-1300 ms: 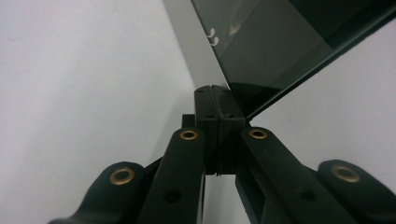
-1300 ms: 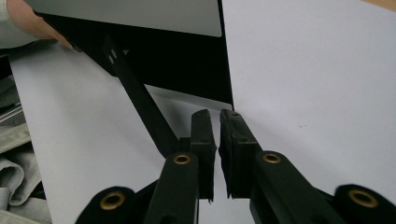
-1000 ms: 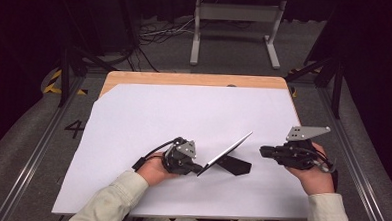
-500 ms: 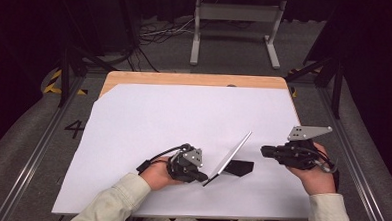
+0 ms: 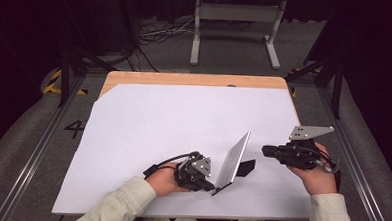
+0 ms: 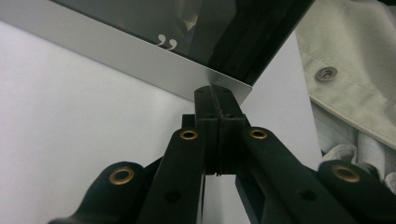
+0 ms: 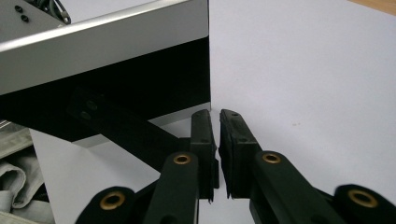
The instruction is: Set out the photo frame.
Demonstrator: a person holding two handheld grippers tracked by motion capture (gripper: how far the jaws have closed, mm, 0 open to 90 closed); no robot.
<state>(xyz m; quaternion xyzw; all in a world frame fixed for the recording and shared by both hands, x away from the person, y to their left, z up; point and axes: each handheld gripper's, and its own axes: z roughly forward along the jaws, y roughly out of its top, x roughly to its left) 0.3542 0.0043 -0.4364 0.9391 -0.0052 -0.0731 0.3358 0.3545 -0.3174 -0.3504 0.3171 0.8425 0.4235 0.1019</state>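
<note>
A flat silver-edged frame (image 5: 234, 159) with a dark glass face stands tilted on its lower edge on the white sheet (image 5: 173, 124). Its black back strut (image 5: 245, 167) props it on the right. My left gripper (image 5: 211, 187) is shut on the frame's lower near corner; in the left gripper view the jaws (image 6: 215, 88) pinch the silver border (image 6: 140, 51). My right gripper (image 5: 265, 151) hovers just right of the frame, pointing left at it. In the right gripper view its jaws (image 7: 215, 114) are all but closed with nothing between them, close to the frame's back (image 7: 102, 44) and strut (image 7: 121, 130).
The white sheet covers most of a wooden tabletop (image 5: 195, 79). A grey metal stand (image 5: 235, 29) and cables lie on the floor beyond the table. Metal rails (image 5: 31, 158) run along both sides. A pale sleeve (image 6: 355, 88) is close to the frame.
My left hand has shifted right and toward the person, and the frame it holds has tipped from a shallow lean to a steeper one. The right gripper has stayed put.
</note>
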